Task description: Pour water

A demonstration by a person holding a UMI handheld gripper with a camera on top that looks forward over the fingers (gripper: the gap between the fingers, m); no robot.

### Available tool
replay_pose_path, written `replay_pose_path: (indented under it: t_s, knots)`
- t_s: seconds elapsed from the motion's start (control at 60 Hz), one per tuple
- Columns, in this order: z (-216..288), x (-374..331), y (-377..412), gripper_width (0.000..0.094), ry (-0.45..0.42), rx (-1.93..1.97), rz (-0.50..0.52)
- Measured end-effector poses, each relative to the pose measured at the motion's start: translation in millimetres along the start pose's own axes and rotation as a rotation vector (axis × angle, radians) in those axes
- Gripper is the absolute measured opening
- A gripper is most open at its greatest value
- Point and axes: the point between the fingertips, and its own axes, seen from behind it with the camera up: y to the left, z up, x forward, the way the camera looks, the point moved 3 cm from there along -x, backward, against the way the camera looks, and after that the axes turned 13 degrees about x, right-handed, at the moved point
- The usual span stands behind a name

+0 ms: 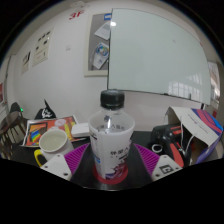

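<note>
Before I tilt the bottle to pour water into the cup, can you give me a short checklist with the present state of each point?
1. Bottle in the claw: the water bottle stands between the two fingers, upright. Ok.
2. Firm grip: whether both pads press on the bottle does not show. Cannot tell.
3. Cap: the black cap is on the bottle; no water can come out. Not ok.
4. Target: the yellow-green cup stands on the table beside the bottle, upright, mouth open. Ok.
5. Cup contents: the inside looks light, but the level is not visible. Cannot tell.
6. Surroundings: coloured papers lie just behind the cup and could get wet. Not ok.
</note>
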Motion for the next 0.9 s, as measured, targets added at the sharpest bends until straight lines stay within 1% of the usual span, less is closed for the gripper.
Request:
replay_pose_path:
  t_s: [0.05,0.1,0.25,0.417,0.567,0.683,0.783,0.9]
  knots:
    - [-1.5,-6.2,-2.5,0.0825,0.021,0.010,-0.024]
    - [2.1,-16.9,-3.9,0.0851,0.013,0.010,-0.044]
    - [12.3,-69.8,8.7,0.0846,0.000,-0.006,-0.067]
    - [14.8,-161.6,32.0,0.0845,-0.013,0.027,-0.103]
    - [-0.2,-254.4,56.8,0.0841,-0.014,0.025,-0.149]
    - [-9.9,-321.1,79.3,0.0842,-0.019,0.004,-0.154]
    - [-17.0,-366.0,90.6,0.0845,-0.021,-0.006,-0.173]
    - [-23.3,-402.5,100.6,0.0844,-0.023,0.002,-0.175]
